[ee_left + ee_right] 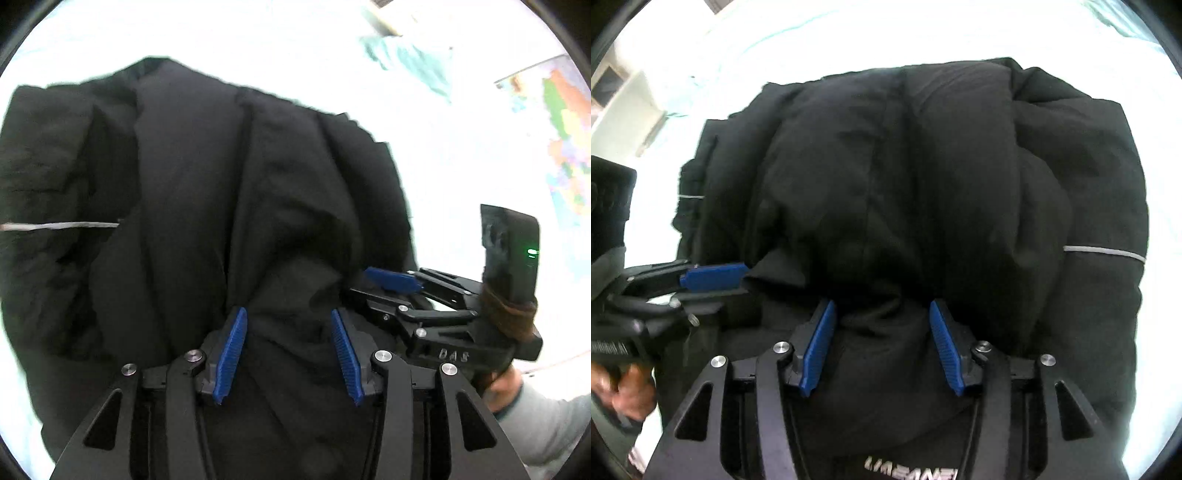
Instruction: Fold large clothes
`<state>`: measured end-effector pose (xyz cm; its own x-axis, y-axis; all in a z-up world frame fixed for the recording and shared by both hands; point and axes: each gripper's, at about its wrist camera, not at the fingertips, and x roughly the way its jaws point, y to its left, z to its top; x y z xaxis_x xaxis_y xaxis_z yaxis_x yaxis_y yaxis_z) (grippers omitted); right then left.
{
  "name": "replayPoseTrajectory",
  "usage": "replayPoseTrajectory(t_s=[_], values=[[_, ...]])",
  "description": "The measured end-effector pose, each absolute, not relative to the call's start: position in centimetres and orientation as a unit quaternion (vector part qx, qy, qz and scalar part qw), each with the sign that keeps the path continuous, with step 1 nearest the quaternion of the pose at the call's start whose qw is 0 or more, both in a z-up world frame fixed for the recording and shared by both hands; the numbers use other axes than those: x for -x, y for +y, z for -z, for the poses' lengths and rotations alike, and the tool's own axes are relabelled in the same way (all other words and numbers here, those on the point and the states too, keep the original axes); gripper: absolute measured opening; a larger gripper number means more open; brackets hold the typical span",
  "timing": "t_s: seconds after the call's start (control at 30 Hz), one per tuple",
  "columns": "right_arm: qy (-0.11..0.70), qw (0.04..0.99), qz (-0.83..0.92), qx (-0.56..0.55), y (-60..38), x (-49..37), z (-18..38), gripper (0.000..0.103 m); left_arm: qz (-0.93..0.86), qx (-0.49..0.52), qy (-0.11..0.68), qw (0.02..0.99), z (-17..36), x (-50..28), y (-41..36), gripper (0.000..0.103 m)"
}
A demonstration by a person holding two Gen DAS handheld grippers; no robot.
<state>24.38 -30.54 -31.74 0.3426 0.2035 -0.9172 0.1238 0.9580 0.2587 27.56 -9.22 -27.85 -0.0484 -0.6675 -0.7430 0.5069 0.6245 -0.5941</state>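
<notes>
— Bright white sheet (461,177) all round, blown out by the light; what lies on it?

— One black padded coat (229,192), bunched into a thick heap on the sheet, filling the middle of both views. A thin pale stripe (1104,253) runs across its right side in the right wrist view.

— And the left tongs (290,354)?

— Blue pads spread apart, with a hump of coat fabric rising between them. The cloth fills the gap, but I cannot tell whether the pads actually pinch it.

— The right tongs (882,345)?

— Much the same: pads set wide, a fold of the coat bulging up between them, grip uncertain. White lettering shows on the fabric at the bottom edge, too cut off to read.

— Are the two close together?

— Yes, side by side at the near edge of the coat. Each camera catches the other tool just beside it, its blue pad touching the fabric, and the person's hand (506,387) on the handle with a grey sleeve behind.

— Anything else?

— A teal cloth (410,62) far off on the sheet, and a coloured map (561,144) at the right edge
</notes>
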Motion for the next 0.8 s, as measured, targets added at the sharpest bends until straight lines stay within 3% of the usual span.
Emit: replayPoseTrajectory(t_s=[0.2,0.3,0.4,0.43,0.8], values=[[0.534,0.831,-0.065,-0.139,-30.6,-21.4,27.4,0.055,0.427,0.077,0.583,0.687,27.7,-25.0,-6.2,0.049],[0.568,0.811,-0.056,-0.127,-30.0,-22.3,31.2,0.055,0.398,0.112,0.611,0.675,31.4,-25.7,-6.3,0.049],[0.589,0.799,-0.048,-0.113,-29.5,-23.0,35.4,0.054,0.387,0.128,0.618,0.673,33.3,-25.8,-5.6,0.042],[0.586,0.801,-0.047,-0.111,-28.8,-22.2,33.7,0.054,0.387,0.129,0.616,0.674,33.3,-25.7,-5.5,0.04],[0.602,0.786,-0.035,-0.138,-27.9,-16.0,31.0,0.055,0.376,0.088,0.615,0.688,27.7,-20.6,-0.8,0.041]])
